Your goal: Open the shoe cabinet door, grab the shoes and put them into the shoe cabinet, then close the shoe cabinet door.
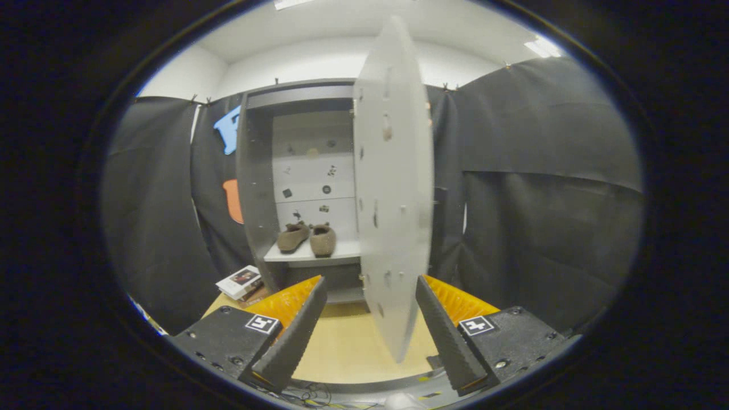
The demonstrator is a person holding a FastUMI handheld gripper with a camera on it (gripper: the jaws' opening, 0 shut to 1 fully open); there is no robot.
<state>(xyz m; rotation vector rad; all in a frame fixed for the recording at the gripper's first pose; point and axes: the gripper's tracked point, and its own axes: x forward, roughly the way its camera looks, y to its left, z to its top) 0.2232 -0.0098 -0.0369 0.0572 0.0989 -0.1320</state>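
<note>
Your jaws (370, 287) stand wide apart and hold nothing, the two dark ribbed fingers (293, 336) angling outward at the bottom of the view, each backed by an orange ribbed face and a black block that carries a small square marker. The lower edge of the shoe cabinet door (393, 188) reaches down into the gap between the fingers, nearer the right one, but you can see light on both sides of it, so neither finger presses on it. The door is swung out toward you and seen almost edge-on, a pale grey panel with small marks scattered over its face, hinged along the right side of the cabinet opening. Under the fingers and the door lies the light wooden desk (342, 347), which carries the shoe cabinet (253, 188) at its far side. The cabinet is a grey upright box, open at the front, with a pale back panel dotted with small dark stickers. The shoes (307, 238), a brown pair, already sit side by side on the cabinet's shelf, toes toward you, the left one turned a little outward, both well beyond your fingers and left of the door. Just left of the cabinet's foot, at the desk's edge, a small white box (239, 281) lies flat. Black cloth hangs around the cabinet on both sides.
</note>
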